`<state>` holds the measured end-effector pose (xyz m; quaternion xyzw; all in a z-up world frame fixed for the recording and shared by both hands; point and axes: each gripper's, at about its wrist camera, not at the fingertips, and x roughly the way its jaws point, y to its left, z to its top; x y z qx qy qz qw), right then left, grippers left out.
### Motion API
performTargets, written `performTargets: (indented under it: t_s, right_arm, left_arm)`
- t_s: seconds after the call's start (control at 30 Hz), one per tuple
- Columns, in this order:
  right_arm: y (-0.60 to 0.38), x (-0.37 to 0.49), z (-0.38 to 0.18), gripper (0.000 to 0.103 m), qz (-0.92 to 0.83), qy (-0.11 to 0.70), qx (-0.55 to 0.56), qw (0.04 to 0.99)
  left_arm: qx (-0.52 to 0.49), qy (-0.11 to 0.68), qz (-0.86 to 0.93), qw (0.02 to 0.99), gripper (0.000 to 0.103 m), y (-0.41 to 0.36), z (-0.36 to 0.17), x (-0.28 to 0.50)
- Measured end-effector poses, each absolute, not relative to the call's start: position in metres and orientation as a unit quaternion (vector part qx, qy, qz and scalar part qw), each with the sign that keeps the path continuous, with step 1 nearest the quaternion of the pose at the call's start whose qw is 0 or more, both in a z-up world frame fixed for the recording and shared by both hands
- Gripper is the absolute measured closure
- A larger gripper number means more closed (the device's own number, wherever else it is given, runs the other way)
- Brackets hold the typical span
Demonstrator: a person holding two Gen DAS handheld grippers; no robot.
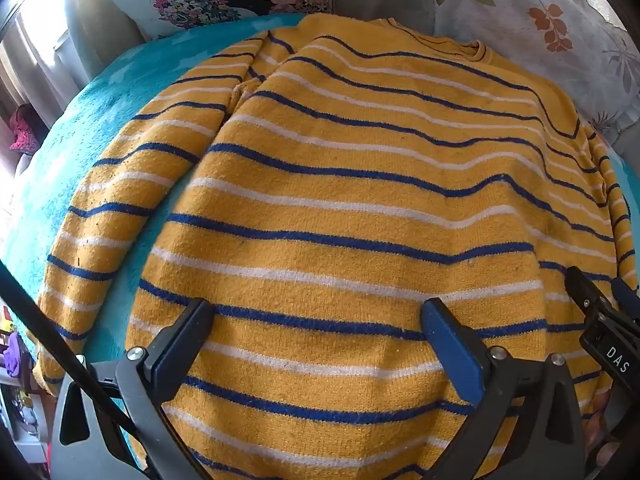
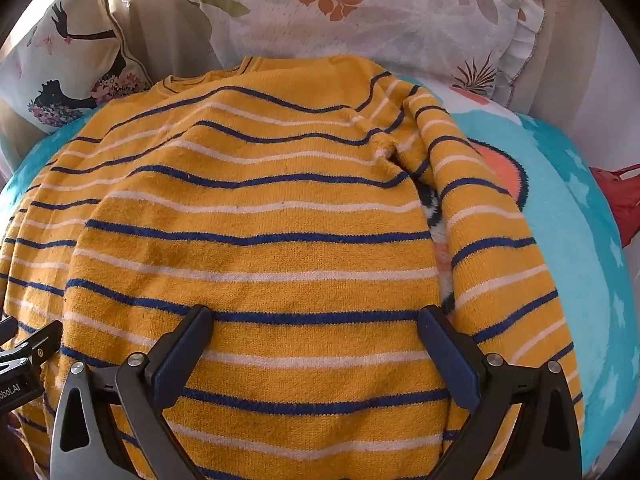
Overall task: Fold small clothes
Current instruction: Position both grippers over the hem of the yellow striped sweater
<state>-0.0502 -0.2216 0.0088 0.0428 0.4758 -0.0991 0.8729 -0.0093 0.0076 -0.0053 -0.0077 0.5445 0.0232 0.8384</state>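
Left wrist: one striped sweater (image 1: pixel 340 208), two sleeves, two pillows, both grippers open.

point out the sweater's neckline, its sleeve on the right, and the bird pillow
sweater's neckline (image 2: pixel 208 74), right wrist view, on the ribbed collar edge.
right sleeve (image 2: pixel 500 256), right wrist view, on the mid sleeve lying over the teal blanket.
bird pillow (image 2: pixel 68 68), right wrist view, on its printed front face.
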Motion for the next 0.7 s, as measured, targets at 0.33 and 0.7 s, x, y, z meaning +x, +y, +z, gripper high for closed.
performTargets:
  t_s: [0.33, 0.7]
  right_arm:
    - [-0.2203, -0.0506, 0.0077, 0.000, -0.099, 0.474, 0.043, 0.874]
    - [-0.2163, -0.0545, 0.0055, 0.000, -0.101, 0.470, 0.045, 0.876]
  left_arm:
    - [-0.008, 0.543, 0.026, 0.839, 0.000, 0.0064, -0.0043, -0.0099]
    - [-0.010, 0.543, 0.027, 0.839, 0.000, 0.0064, -0.0033, -0.0103]
